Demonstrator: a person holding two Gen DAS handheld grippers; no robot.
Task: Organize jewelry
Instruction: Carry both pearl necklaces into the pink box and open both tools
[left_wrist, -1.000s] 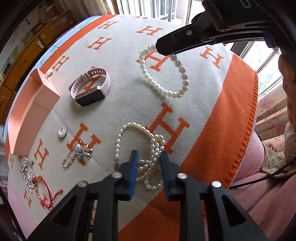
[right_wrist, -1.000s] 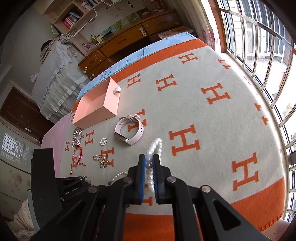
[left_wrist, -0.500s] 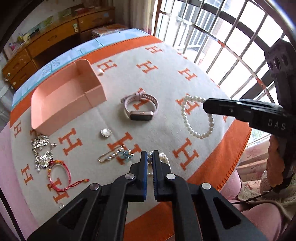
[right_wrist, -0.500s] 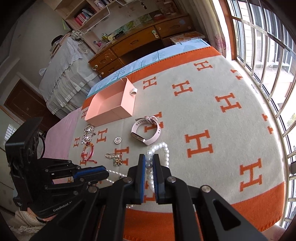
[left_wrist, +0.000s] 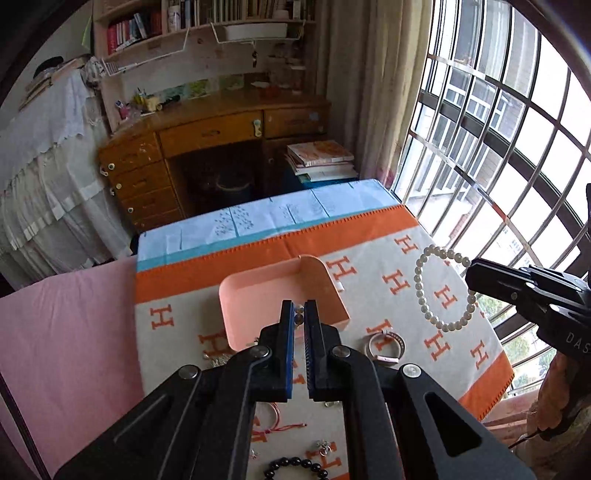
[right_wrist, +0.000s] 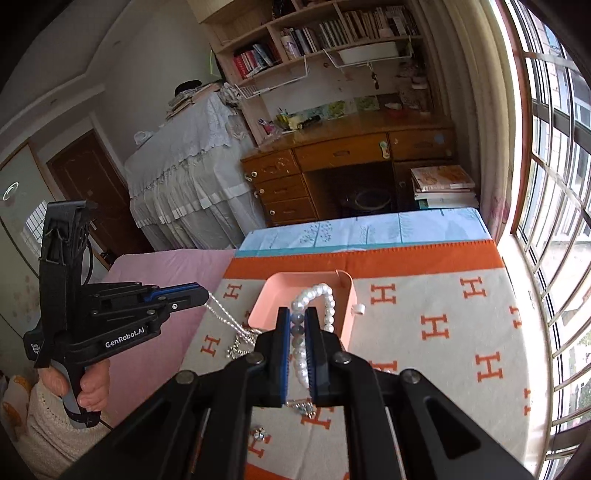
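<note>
My left gripper (left_wrist: 299, 308) is shut on a thin pearl necklace (right_wrist: 225, 317), which hangs from its tip above the blanket's left side. My right gripper (right_wrist: 298, 314) is shut on a pearl bracelet (right_wrist: 314, 293). In the left wrist view that bracelet (left_wrist: 443, 291) dangles as an open loop from the right gripper (left_wrist: 471, 271), above the blanket at the right. A peach-pink open box (left_wrist: 258, 295) lies on the blanket just ahead of both grippers; in the right wrist view the box (right_wrist: 269, 291) sits behind the bracelet.
On the orange-and-cream H-pattern blanket (left_wrist: 399, 258) lie a pink watch (left_wrist: 384, 345), a red cord bracelet (left_wrist: 280, 424), silver earrings (left_wrist: 218, 356) and a black bead bracelet (left_wrist: 295, 467). A barred window (left_wrist: 498, 147) stands to the right, a wooden desk (left_wrist: 207, 136) beyond.
The left gripper closed on the necklace. Both grippers then rose off the blanket with their strands and now look toward the pink box.
</note>
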